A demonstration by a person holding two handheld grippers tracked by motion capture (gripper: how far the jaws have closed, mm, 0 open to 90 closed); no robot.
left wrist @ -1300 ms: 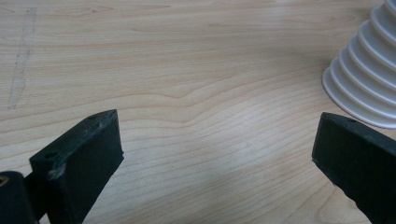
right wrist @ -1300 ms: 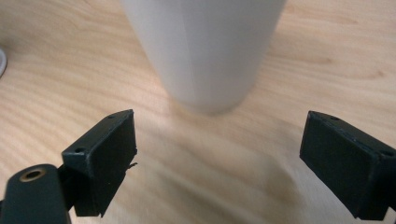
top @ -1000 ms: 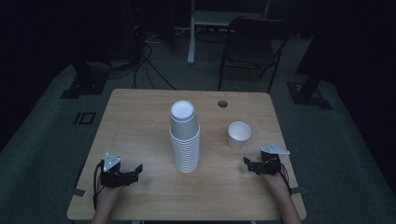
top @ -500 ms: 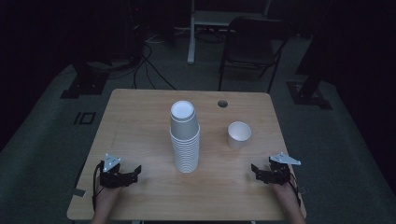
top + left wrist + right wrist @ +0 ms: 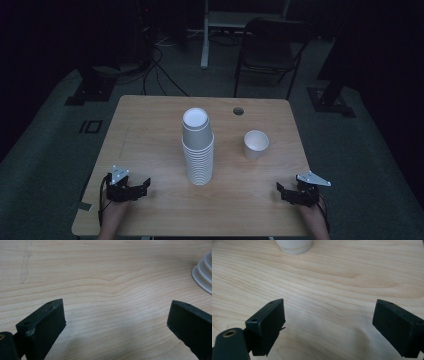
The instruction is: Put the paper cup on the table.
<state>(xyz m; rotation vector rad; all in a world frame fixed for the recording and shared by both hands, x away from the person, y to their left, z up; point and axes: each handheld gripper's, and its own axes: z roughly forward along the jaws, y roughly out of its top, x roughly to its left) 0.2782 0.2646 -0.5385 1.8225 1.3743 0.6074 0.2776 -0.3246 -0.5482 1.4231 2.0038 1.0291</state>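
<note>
Dark carpet, a black folding chair (image 5: 268, 47) and trailing cables surround a light wooden counter (image 5: 150, 130) that carries two things: a tall stack of white paper cups (image 5: 198, 150) at its middle, nested rim-down, and a single white paper cup (image 5: 256, 144) standing upright just to the stack's right, apart from it. The left gripper (image 5: 145, 186) rests near the counter's front left corner, jaws spread wide and holding nothing, with the stack's ribbed base (image 5: 203, 272) showing at the upper right of the left gripper view. The right gripper (image 5: 280, 190) sits near the front right corner, likewise wide and empty, and the bottom of the single cup (image 5: 293, 245) shows ahead of it in the right gripper view. Both are well apart from the cups, so the work seems to stand between cups: one is set out, and the next has yet to be taken. The next move probably calls for one gripper to steady the stack low down while the other lifts the top cup off.
</note>
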